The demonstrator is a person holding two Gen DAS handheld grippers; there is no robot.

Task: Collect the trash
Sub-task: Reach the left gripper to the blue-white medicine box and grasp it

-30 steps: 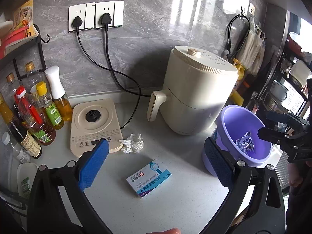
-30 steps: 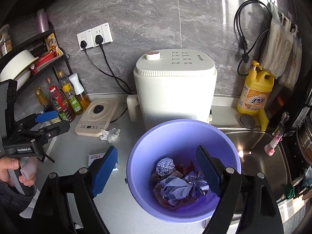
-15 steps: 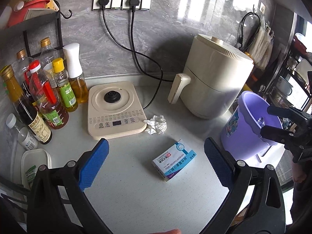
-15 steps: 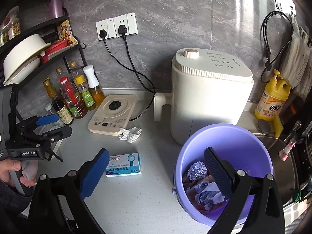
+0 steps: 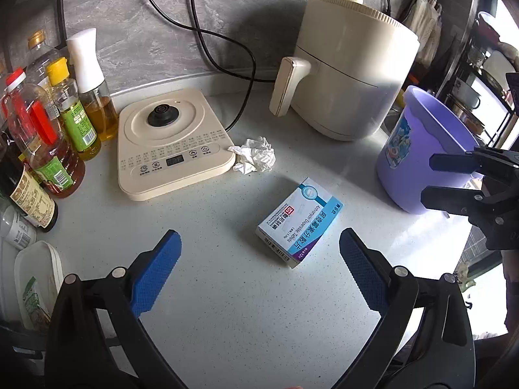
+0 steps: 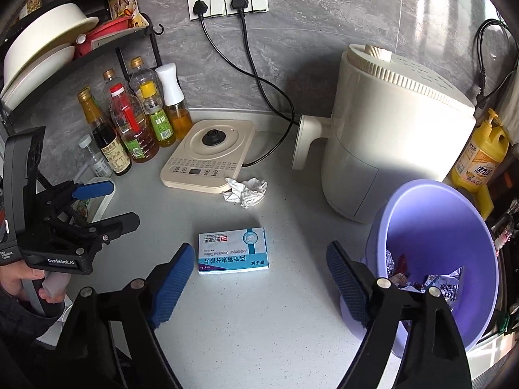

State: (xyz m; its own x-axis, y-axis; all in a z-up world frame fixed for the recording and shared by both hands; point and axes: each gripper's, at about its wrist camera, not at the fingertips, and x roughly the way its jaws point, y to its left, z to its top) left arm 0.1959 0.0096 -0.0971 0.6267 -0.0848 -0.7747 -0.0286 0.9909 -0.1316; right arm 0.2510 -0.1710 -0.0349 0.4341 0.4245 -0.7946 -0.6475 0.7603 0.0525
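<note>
**Both tools lining up on the pill box**

We've got the left tool point(image 5: 259, 269) wide apart, nothing between its pads, pitched steeply down at the bench point(image 5: 227, 308). The pill box point(image 5: 300, 222) lies flat just ahead of it, slightly toward its right pad. The crumpled tissue point(image 5: 254, 155) sits further ahead, touching the hotplate point(image 5: 172, 149).

Our right tool point(image 6: 259, 278) is also gaping and empty; its jaws have just been closing a bit. It's tilted down too, box just ahead by its left pad. The purple bucket point(image 6: 434, 214) sits at its right pad, already holding wrappers, probably kept close for short drops.

Our guess: the box goes next, then the tissue. Unclear which tool takes it.
</note>
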